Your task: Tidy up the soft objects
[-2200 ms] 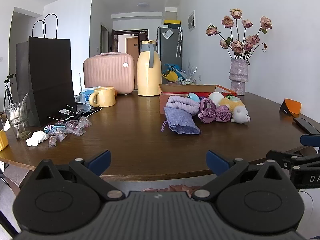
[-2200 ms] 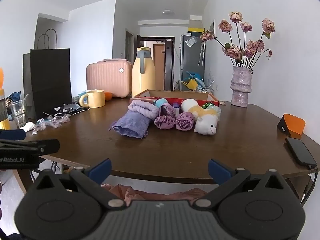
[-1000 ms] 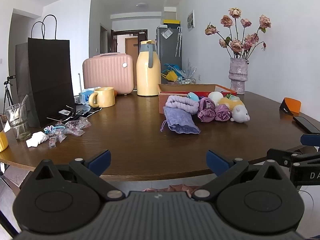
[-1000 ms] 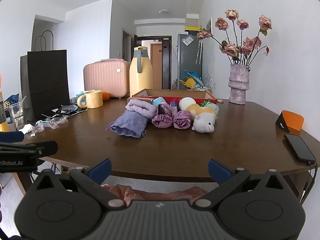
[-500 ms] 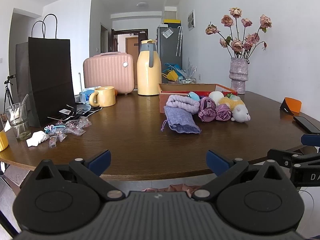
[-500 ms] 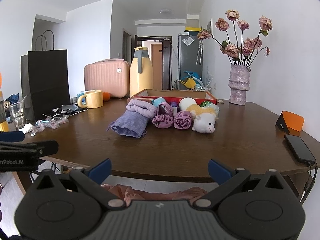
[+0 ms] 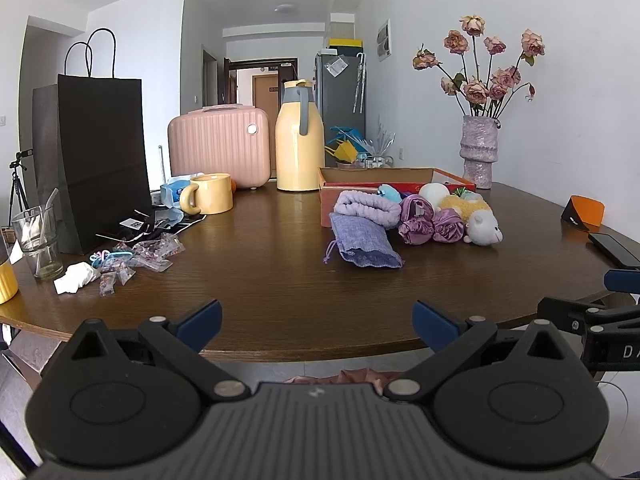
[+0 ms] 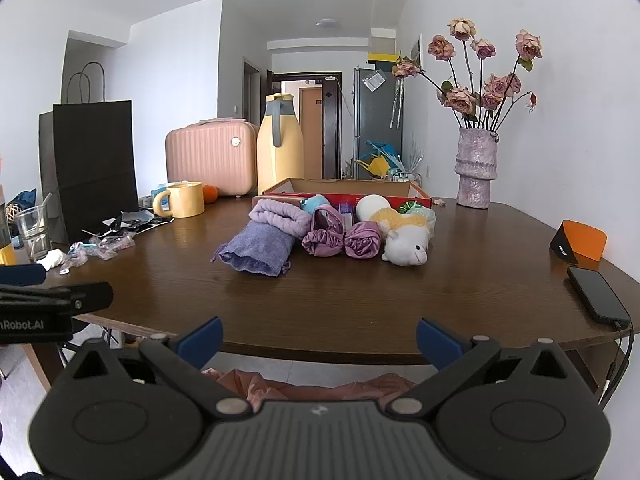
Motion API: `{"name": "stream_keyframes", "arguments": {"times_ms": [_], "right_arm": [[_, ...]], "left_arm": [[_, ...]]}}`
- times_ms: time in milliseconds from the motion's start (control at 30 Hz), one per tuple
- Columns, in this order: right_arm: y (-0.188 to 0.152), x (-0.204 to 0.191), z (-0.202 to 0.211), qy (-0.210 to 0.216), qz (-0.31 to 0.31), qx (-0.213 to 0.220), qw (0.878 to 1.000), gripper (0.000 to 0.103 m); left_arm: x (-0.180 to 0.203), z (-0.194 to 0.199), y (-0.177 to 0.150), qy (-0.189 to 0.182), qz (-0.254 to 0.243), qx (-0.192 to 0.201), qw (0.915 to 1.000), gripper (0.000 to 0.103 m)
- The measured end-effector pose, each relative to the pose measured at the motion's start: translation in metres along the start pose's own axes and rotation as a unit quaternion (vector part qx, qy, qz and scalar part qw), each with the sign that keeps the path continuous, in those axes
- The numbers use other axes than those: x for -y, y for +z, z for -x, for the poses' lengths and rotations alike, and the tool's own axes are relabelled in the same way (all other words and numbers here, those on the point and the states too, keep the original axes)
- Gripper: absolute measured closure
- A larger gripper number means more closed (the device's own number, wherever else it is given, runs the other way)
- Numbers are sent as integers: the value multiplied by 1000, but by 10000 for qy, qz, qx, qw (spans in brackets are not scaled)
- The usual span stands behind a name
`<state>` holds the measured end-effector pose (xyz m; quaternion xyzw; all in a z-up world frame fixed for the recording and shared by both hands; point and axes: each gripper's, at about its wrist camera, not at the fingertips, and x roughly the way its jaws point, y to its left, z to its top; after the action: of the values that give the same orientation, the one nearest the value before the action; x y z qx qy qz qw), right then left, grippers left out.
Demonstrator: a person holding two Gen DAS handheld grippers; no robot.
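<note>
Soft things lie in a row on the brown table before a red cardboard box (image 7: 448,178) (image 8: 416,196): a blue-purple drawstring pouch (image 7: 366,246) (image 8: 258,250), a lilac rolled towel (image 7: 366,205) (image 8: 280,214), two purple scrunchies (image 7: 432,228) (image 8: 340,242) and a white and yellow plush sheep (image 7: 482,228) (image 8: 406,246). A white ball (image 8: 372,207) lies behind them. My left gripper (image 7: 316,318) and right gripper (image 8: 318,338) are both open and empty, held at the table's near edge, well short of the soft things.
A black paper bag (image 7: 100,160), glass (image 7: 36,240), small packets (image 7: 132,258), yellow mug (image 7: 210,199), pink case (image 7: 218,146) and yellow jug (image 7: 300,140) stand left and back. A flower vase (image 8: 476,168), an orange-black object (image 8: 580,244) and a phone (image 8: 598,294) are at the right.
Almost nothing has moved. The right wrist view has shifted very slightly; both grippers stay open at the table's edge.
</note>
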<state>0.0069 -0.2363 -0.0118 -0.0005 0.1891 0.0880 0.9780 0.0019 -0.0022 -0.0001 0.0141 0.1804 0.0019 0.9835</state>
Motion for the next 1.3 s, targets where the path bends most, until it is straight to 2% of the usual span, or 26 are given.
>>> {"name": "stream_keyframes", "arguments": {"times_ms": [500,600,867,1067,1300], "right_arm": [[-1,-1,-8,-11,23,-45,10000,0],[-2,2,-24,-63,15,-103,9999,0],[10,18,-75,-46,-306,-325,9990,0],[32,27,-116,76,-466,-423,9980,0],[56,29,-163,435,-632,-573,9954,2]], "left_arm": [[-1,-9,1,9,6,-162,9999,0],[-4,-24,3,76,7,-190,9998,0],[-21,-84,17,384,195,-759,9962,0],[-32,-125,34,423,462,-1075,9922,0],[-30,-159,57,186,479,-1013,9935,0]]}}
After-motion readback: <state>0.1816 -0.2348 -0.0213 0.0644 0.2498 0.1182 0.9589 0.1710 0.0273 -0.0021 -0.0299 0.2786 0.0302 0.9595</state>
